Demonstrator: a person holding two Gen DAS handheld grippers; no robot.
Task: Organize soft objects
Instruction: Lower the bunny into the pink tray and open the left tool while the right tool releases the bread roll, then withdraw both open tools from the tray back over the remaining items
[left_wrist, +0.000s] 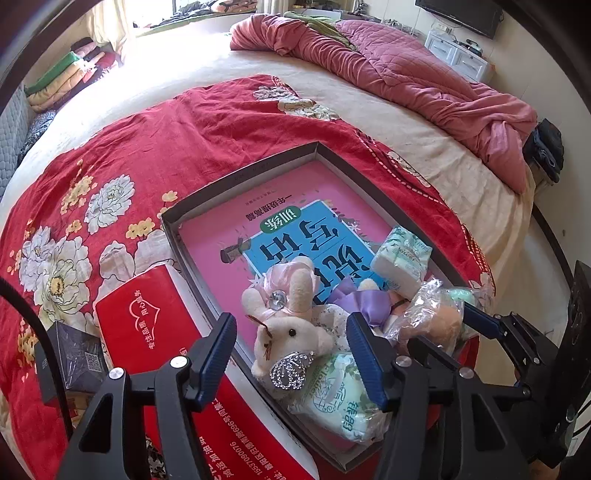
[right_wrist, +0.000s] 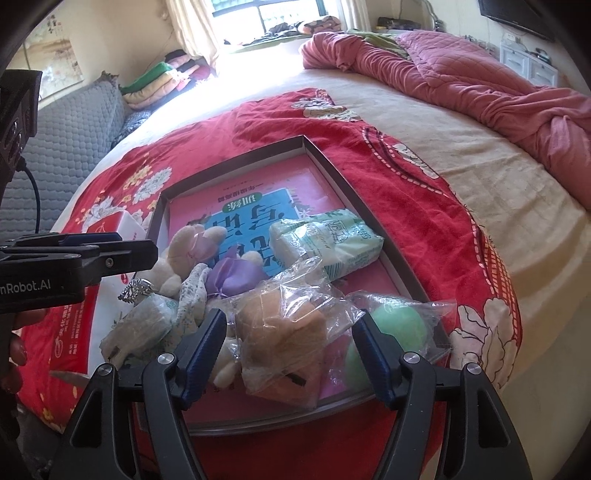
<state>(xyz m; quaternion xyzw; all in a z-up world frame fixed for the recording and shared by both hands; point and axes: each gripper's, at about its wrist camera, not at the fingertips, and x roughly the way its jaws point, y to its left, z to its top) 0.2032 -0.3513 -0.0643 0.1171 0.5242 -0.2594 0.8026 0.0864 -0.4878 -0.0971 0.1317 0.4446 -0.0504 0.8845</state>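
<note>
Right now both my grippers stand wide and empty: left gripper (left_wrist: 291, 354) straddling the plush rabbit (left_wrist: 284, 332) in the box (left_wrist: 258, 166), right gripper (right_wrist: 290, 347) around the bagged toy (right_wrist: 284, 332). Closing carelessly might pinch only slippery plastic and drop it.

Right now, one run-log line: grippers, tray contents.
left gripper: open over plush rabbit | right gripper: open around bagged brown plush | tray: tissue packs, bagged green ball
</note>
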